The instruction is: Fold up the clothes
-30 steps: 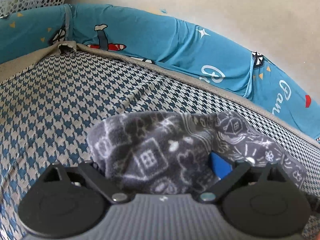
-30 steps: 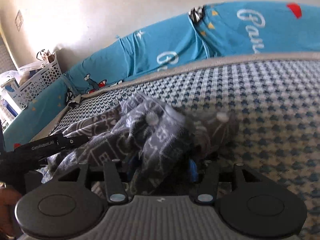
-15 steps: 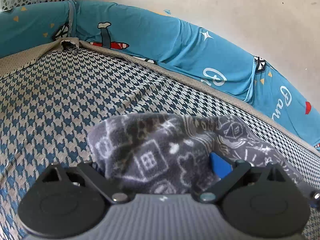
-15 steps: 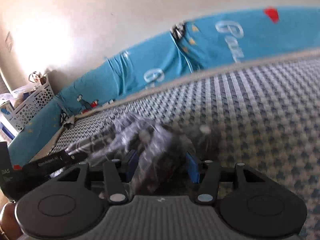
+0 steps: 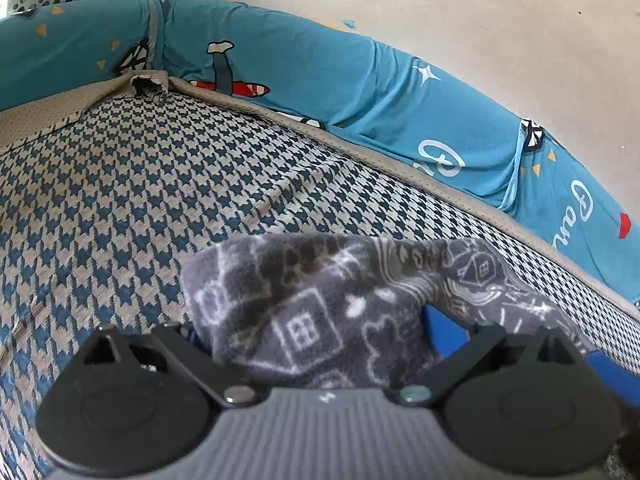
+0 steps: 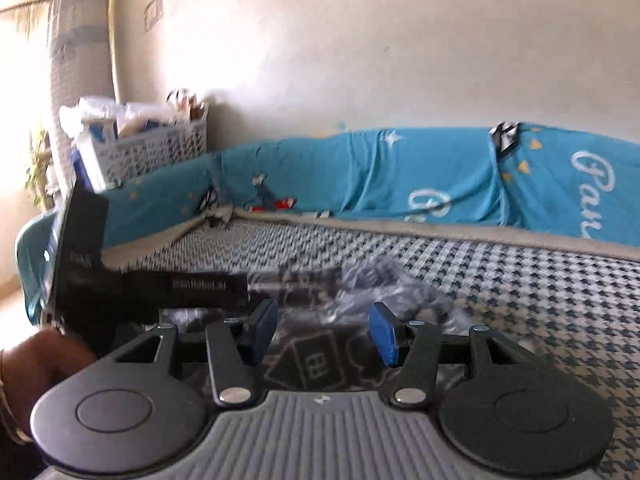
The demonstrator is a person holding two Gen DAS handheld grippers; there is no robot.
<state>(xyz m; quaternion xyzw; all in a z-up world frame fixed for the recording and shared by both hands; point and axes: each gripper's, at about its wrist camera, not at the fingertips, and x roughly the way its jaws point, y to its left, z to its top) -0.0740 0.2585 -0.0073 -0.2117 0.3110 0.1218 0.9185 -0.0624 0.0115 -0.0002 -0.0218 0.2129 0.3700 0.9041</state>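
With the right gripper [image 6: 325,334] gaping empty, the grey fleece garment [image 5: 320,304] pinched by the left gripper [image 5: 316,336] risked bunching.

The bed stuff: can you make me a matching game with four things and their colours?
Things:
1. cloth
2. bed sheet
3. bumper cushion
4. basket

Colours:
A. white with little holes
B. bright blue with cartoon pictures
C. dark grey with white house drawings
D. blue and cream check

Pairs: 1-C, 2-D, 3-B, 4-A
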